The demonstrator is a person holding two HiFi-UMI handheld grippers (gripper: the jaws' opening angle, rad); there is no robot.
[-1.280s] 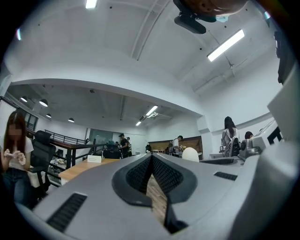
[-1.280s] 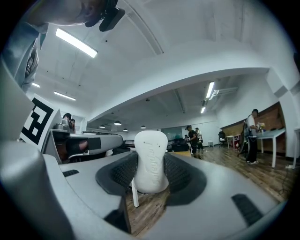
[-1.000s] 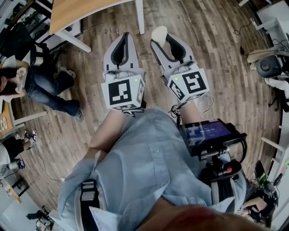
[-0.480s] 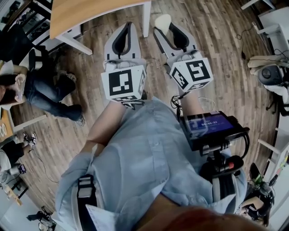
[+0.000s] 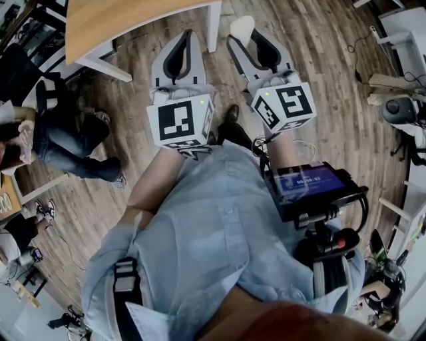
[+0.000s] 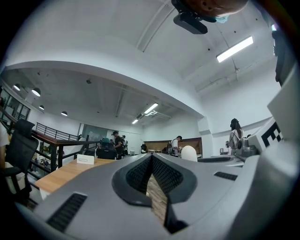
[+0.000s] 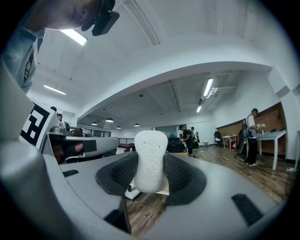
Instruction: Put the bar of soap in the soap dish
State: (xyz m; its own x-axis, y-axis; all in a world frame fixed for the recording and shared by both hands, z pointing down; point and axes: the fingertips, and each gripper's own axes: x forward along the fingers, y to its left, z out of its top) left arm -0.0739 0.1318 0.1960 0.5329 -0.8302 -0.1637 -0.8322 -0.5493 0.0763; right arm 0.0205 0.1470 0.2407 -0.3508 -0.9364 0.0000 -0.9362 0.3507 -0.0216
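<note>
Two grey hand-held grippers point forward side by side above the brown plank floor [image 5: 319,100], close to the corner of a light wooden desk [image 5: 126,20]; the right gripper [image 5: 245,36] has its jaws closed on the white oval bar of soap [image 7: 150,161], which stands upright between the dark ribbed pads and juts past their tips. The left gripper [image 5: 187,38] carries nothing, its jaws meeting at the tips; a person in blue jeans [image 5: 66,136] sits off to the left.
</note>
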